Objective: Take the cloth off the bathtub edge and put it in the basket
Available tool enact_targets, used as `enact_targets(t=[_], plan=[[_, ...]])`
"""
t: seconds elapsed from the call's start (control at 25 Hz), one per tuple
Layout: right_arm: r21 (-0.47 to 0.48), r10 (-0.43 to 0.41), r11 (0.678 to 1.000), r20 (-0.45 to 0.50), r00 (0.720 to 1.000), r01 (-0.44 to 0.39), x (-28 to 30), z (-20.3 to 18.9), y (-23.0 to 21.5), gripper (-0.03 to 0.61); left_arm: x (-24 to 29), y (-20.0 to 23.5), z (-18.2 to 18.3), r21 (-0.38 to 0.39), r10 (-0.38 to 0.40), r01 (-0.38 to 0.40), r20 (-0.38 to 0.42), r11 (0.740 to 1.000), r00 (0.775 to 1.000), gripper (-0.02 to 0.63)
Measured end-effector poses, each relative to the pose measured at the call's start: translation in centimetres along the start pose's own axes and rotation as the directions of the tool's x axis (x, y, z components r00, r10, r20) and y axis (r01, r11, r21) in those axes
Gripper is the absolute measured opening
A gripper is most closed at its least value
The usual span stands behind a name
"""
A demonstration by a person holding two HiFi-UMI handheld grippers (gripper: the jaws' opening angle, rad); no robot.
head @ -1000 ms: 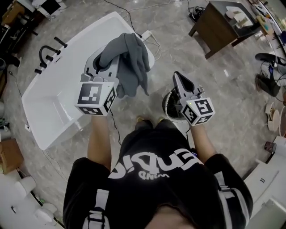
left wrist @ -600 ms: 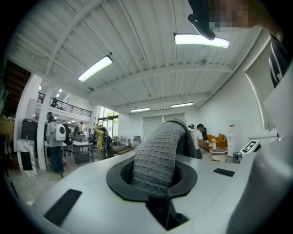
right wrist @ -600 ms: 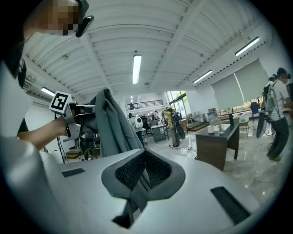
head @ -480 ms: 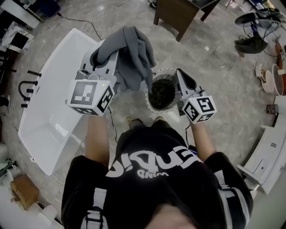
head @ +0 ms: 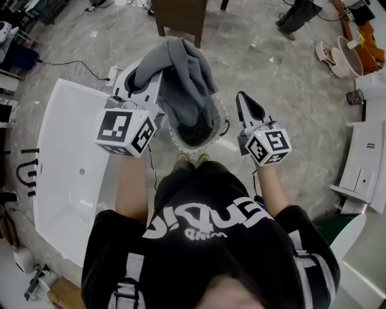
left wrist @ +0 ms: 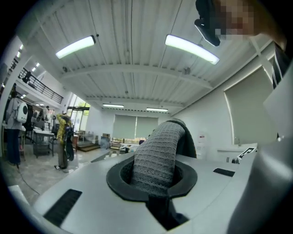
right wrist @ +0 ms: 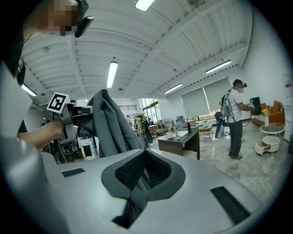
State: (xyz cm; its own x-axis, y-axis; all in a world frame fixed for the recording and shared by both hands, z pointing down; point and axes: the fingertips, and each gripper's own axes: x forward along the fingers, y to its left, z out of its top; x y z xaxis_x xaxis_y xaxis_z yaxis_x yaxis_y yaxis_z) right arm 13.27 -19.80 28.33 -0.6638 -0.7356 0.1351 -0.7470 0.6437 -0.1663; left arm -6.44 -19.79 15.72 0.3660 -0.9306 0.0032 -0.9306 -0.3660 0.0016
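Swinging away from the bathtub [head: 63, 157], the grey cloth [head: 184, 84] had travelled since a second ago, when it hung well short of the basket [head: 224, 121]. Now it dangled right over the basket's mouth! The left hand-held gripper [head: 143, 77] was clenched on it, a thick ribbed fold of the cloth pinched between the jaws in the left gripper view, the rest draping down off the tips. From above, the hanging end covered most of the basket's dark inside; whether it touched the rim or the bottom could not be told. The right hand-held gripper [head: 246, 104] sat just to the right of the basket, jaws pressed together on nothing. The bathtub lay to the left of the basket, close by, and a dark wooden table [head: 180, 13] stood beyond the basket at the top of the head view.
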Motion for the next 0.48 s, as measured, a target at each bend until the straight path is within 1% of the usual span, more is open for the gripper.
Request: enact_targets(t=[0.08,0.2,0.36,0.48], plan=[[0.019,-0.039,0.999,0.005,0.999,0.039,-0.6,-0.2,-1.1,0.014,1.6,-1.3,-0.2,-0.004,-0.046,0.046,-0.006,0.999,0.999,0.058],[0.038,-0.073,0.997,0.004,0.997,0.073,-1.4,-0.7,-2.0,0.014,3.4,-2.8,-0.6,-0.016,-0.094,0.094,-0.011,0.995,0.996,0.058],[0.057,-0.100,0.993,0.003,0.995,0.100,-1.8,-1.4,-2.7,0.014,5.0,-4.1,-1.4,-0.020,-0.139,0.139,-0.027,0.990,0.990,0.058],[0.062,-0.115,0.991,0.000,0.993,0.115,-1.9,-1.9,-3.2,0.014,5.7,-4.6,-2.3,-0.023,-0.158,0.157,-0.042,0.987,0.987,0.058]])
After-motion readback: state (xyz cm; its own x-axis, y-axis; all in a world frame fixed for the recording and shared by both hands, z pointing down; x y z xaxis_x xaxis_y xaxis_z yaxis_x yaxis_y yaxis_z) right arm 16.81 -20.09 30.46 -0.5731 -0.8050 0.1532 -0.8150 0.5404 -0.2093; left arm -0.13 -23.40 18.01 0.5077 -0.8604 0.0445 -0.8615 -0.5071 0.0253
